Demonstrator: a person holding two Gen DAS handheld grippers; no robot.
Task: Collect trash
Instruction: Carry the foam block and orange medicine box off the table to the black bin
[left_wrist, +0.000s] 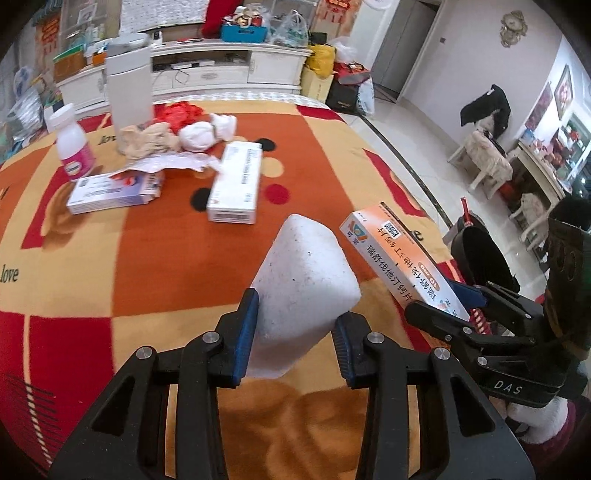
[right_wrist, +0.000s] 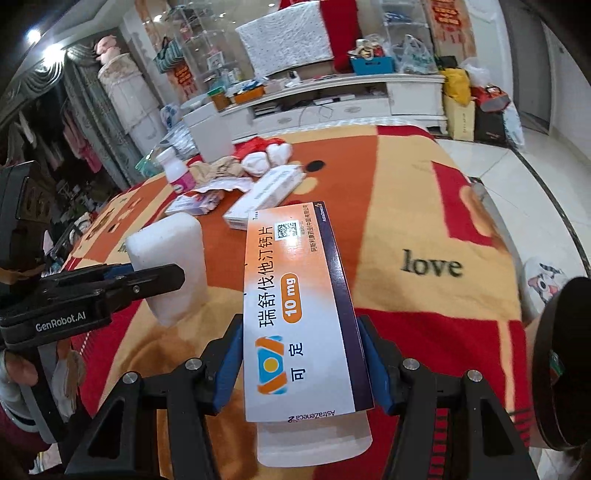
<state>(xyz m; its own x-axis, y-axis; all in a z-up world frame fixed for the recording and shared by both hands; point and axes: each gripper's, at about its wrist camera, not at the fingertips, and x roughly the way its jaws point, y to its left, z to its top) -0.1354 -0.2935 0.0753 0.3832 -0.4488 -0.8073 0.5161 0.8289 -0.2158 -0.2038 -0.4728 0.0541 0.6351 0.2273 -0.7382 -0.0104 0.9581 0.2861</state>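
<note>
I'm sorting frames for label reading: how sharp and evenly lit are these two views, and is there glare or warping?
Left wrist view: the foam block is sharp, the blanket beneath it soft, and the edges bow strongly. Right wrist view: the medicine box print is readable, with mild glare near its QR code; a ceiling light flares top left, that corner is dark, and the "love" lettering is slightly blurred.

A rough, matt white foam block (left_wrist: 303, 291) is sitting beside a glossy cardboard medicine box (right_wrist: 299, 310), its printed face catching glare. Beneath them a soft, fuzzy blanket (left_wrist: 110, 258) is lying matt, while the smooth bottle (left_wrist: 72, 146) behind is looking like plastic.
</note>
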